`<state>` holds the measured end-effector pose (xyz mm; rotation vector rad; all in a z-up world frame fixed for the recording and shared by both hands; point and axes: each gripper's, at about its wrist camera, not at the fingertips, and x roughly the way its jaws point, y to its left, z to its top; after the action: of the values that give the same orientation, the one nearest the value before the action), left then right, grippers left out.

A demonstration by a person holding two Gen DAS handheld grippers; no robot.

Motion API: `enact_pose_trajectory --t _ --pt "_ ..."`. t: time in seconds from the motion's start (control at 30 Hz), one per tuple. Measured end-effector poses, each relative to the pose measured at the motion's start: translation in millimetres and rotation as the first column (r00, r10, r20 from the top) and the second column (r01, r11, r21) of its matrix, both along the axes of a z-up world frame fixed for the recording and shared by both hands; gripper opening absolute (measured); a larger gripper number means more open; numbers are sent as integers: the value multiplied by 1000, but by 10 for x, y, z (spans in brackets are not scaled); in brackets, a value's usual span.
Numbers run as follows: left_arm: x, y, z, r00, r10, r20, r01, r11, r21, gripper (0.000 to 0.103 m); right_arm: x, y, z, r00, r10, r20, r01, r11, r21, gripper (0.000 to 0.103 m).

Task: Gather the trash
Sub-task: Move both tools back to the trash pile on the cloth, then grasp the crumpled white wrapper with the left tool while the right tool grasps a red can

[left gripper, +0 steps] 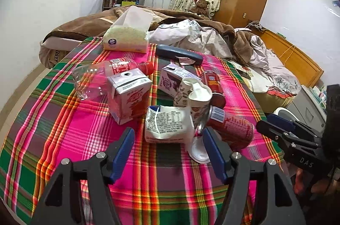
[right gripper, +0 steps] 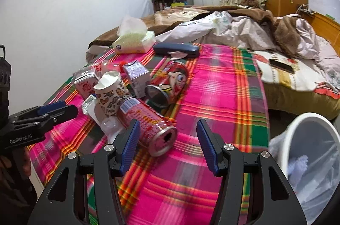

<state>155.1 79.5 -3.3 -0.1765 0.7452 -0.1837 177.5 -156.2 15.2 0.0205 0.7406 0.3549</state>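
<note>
Trash lies in a heap on a plaid cloth [left gripper: 63, 129] over a bed. My left gripper [left gripper: 167, 140] is open and empty, just short of a crumpled white wrapper [left gripper: 165, 123]. Beyond it lie a pink carton [left gripper: 127, 99], a clear plastic bottle [left gripper: 95, 78], a purple carton [left gripper: 170, 80], paper cups [left gripper: 197, 95] and a pink can [left gripper: 231, 125]. My right gripper [right gripper: 167, 129] is open and empty, its left finger beside the pink can [right gripper: 148, 121]. A second can [right gripper: 170, 85] with a cartoon face lies behind. A white trash bin [right gripper: 308, 157] with a liner stands at the right.
A tissue pack [left gripper: 127, 38] and a dark blue case [left gripper: 178, 53] lie at the cloth's far edge. Rumpled blankets [left gripper: 201, 34] cover the bed behind. A phone [right gripper: 281, 65] lies on the bedding at right. The other gripper [left gripper: 293, 135] shows at the right edge.
</note>
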Motion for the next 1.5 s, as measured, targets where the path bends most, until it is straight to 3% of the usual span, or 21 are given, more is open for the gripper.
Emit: enact_pose_trajectory --t 0.47,1.1,1.17,1.23,1.5 --pt "265 7 -153 995 -69 -69 70 998 5 74 189 294 -165 994 87 -70 -92 993 -73 65" --pt "497 -28 -286 991 -62 -121 64 998 10 73 279 169 -194 993 22 -117 -31 996 -78 65" --pt "498 -16 -274 992 -62 -111 63 998 1 72 270 145 -195 993 11 -117 -20 997 -76 65" --pt "505 -7 -283 991 -64 -117 64 998 -5 63 266 129 -199 993 -2 -114 -7 997 -77 64" --pt "442 5 -267 993 -58 -105 57 998 -11 63 233 49 -215 993 -34 -113 30 999 -39 61"
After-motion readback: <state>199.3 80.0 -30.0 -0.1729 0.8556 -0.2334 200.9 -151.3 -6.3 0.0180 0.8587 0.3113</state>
